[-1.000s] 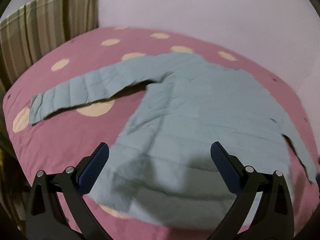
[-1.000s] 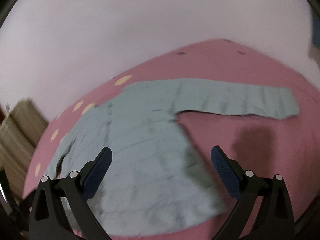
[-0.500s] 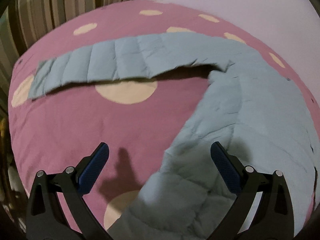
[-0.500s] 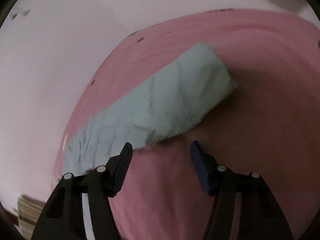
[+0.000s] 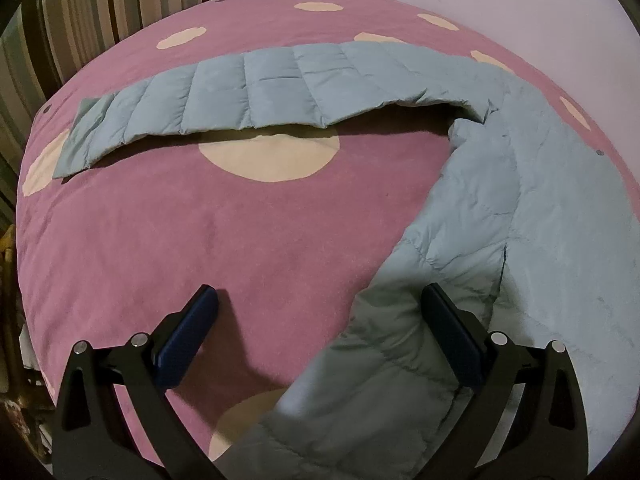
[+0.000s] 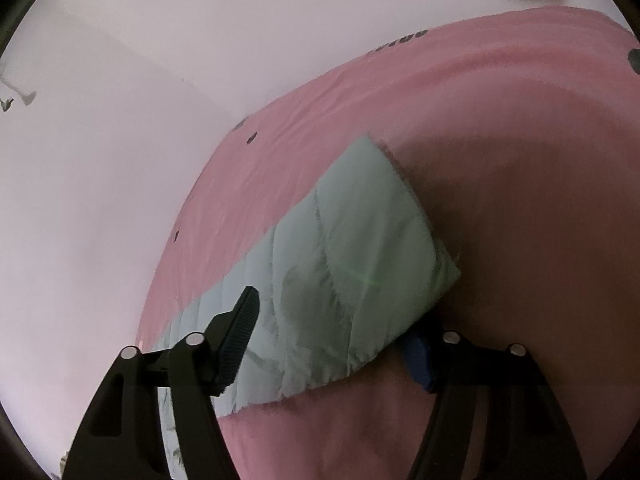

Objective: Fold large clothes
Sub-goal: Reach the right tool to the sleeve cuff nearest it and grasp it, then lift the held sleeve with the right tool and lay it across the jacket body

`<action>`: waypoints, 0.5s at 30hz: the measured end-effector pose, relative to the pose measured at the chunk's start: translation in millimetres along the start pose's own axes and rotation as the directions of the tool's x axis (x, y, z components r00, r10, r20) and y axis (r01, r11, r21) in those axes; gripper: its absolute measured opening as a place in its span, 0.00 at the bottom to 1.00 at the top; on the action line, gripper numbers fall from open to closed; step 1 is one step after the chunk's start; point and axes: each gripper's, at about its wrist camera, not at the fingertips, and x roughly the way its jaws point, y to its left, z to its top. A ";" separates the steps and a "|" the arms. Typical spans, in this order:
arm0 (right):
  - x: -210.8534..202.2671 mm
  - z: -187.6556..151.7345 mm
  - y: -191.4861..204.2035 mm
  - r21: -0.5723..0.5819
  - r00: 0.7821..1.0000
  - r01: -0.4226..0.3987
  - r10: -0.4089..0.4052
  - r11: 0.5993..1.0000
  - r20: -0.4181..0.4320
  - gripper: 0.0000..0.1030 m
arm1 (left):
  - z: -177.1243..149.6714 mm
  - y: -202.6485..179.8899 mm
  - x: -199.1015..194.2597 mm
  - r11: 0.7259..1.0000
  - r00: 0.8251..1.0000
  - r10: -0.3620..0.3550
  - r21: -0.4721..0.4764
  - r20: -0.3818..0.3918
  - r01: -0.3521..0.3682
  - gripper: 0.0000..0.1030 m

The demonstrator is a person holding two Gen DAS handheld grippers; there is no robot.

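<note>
Left wrist cam sits low over the near edge of the pink spotted bed cover [image 5: 168, 240], tilted steeply down and looking across to the far edge and the striped curtain [image 5: 120, 4]. Right wrist cam is rolled sideways, really close above the bed's other side, aimed at a sleeve end [image 6: 360, 248] with the wall [image 6: 120, 120] behind. Both views share only the quilted blue jacket [image 5: 540, 220] and cover.
</note>
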 end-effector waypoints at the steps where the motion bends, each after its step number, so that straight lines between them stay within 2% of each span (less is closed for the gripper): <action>1: 0.5 0.5 -2.9 -0.003 1.000 0.011 -0.011 1.000 0.004 0.46 | -0.3 -0.4 0.2 1.000 1.000 0.004 0.005 0.002 -0.004 0.98; 2: 3.3 1.9 -2.7 -0.006 1.000 0.024 -0.023 1.000 0.005 0.37 | 0.0 -0.8 0.2 1.000 1.000 0.006 0.008 0.004 -0.006 0.98; 4: 9.9 6.4 -7.1 -0.015 0.999 0.034 -0.034 0.999 0.001 0.29 | -0.7 -0.3 -0.2 1.000 1.000 0.008 0.009 0.010 -0.008 0.98; 6: 11.9 10.2 -3.3 -0.034 0.999 0.038 -0.038 0.999 -0.003 0.18 | -2.2 -0.2 -0.1 1.000 1.000 0.010 0.014 0.018 -0.010 0.98; 10: 3.6 10.9 -0.2 -0.075 0.999 0.034 -0.034 0.997 0.007 0.12 | -2.7 0.0 1.5 1.000 1.000 0.009 0.021 0.029 -0.010 0.98; 15: -8.8 -2.2 34.3 -0.167 1.000 -0.005 0.009 0.986 0.025 0.10 | -3.0 -2.2 2.8 0.999 0.999 0.020 0.039 0.043 -0.022 0.98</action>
